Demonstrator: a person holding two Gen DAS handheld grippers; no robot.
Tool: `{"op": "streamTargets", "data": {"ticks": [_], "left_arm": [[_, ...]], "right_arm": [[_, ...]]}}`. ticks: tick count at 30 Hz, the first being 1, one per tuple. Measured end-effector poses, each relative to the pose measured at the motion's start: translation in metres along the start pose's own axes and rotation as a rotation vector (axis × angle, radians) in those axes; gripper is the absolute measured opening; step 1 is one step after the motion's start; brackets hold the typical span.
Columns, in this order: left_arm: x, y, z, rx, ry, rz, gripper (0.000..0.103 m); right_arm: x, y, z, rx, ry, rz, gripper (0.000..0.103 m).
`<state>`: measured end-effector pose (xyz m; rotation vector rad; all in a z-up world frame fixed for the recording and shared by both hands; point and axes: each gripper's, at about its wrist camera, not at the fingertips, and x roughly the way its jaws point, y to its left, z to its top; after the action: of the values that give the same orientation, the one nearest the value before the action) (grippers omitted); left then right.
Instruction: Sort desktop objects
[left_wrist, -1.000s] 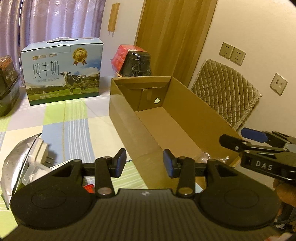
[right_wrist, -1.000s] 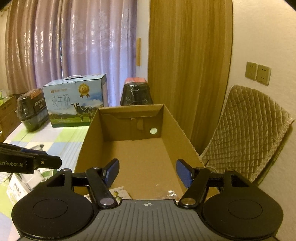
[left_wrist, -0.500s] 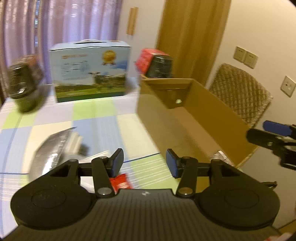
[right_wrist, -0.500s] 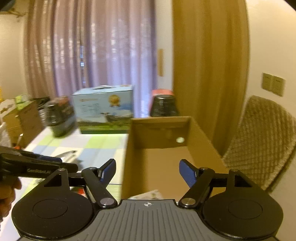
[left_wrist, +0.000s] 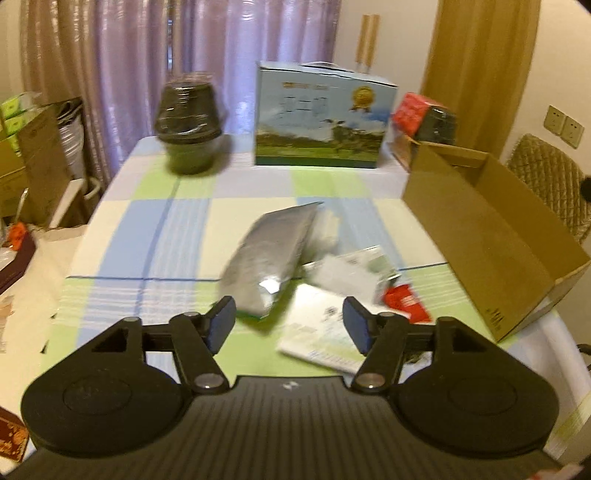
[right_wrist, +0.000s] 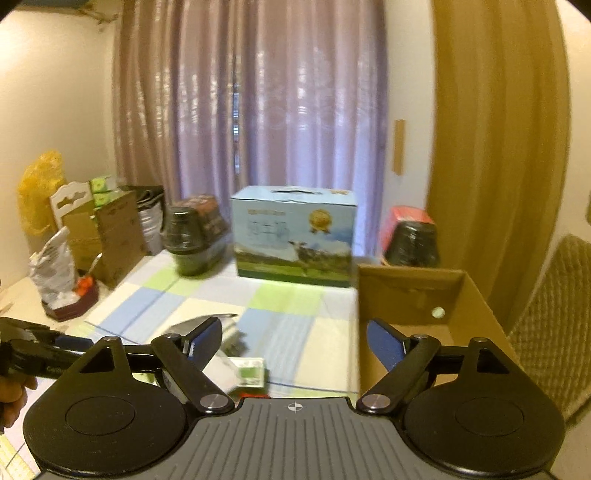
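A pile of loose items lies mid-table: a silver foil pouch (left_wrist: 269, 254), a white-and-green packet (left_wrist: 351, 271), a white booklet (left_wrist: 321, 332) and a small red packet (left_wrist: 404, 301). My left gripper (left_wrist: 290, 326) hovers open just before the pile, holding nothing. An open cardboard box (left_wrist: 491, 236) stands at the table's right edge. My right gripper (right_wrist: 295, 345) is open and empty, raised over the box's left wall (right_wrist: 358, 332); the white-and-green packet (right_wrist: 245, 371) lies beneath it. The left gripper (right_wrist: 33, 354) shows at the lower left.
At the back of the checked tablecloth (left_wrist: 155, 236) stand a blue milk carton box (left_wrist: 321, 118), a dark wrapped pot (left_wrist: 190, 122) and a red-and-black pack (left_wrist: 424, 118). Cartons and bags (right_wrist: 92, 236) crowd the left. A quilted chair (left_wrist: 550, 181) is on the right.
Both grippers swung left, away from the cardboard box toward the table's middle. The left one now faces the pile and its fingers opened wider. The right one rose.
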<state>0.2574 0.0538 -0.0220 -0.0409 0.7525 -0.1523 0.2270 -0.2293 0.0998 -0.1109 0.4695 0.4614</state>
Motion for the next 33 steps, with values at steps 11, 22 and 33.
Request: {"op": "streamTargets", "data": {"ticks": [11,22,33], "left_arm": [[-0.003,0.023,-0.028,0.012,0.057,0.011,0.068],[0.023,0.007,-0.029,0.05,0.124,-0.008,0.071],[0.063,0.0,-0.043,0.09,0.23,-0.009,0.071]], "right_arm": [[0.04,0.034,-0.027,-0.1,0.101,0.051,0.085],[0.092,0.038,-0.07,-0.194,0.268,0.152,0.074],[0.161,0.035,-0.098,-0.226,0.33,0.129,0.066]]}}
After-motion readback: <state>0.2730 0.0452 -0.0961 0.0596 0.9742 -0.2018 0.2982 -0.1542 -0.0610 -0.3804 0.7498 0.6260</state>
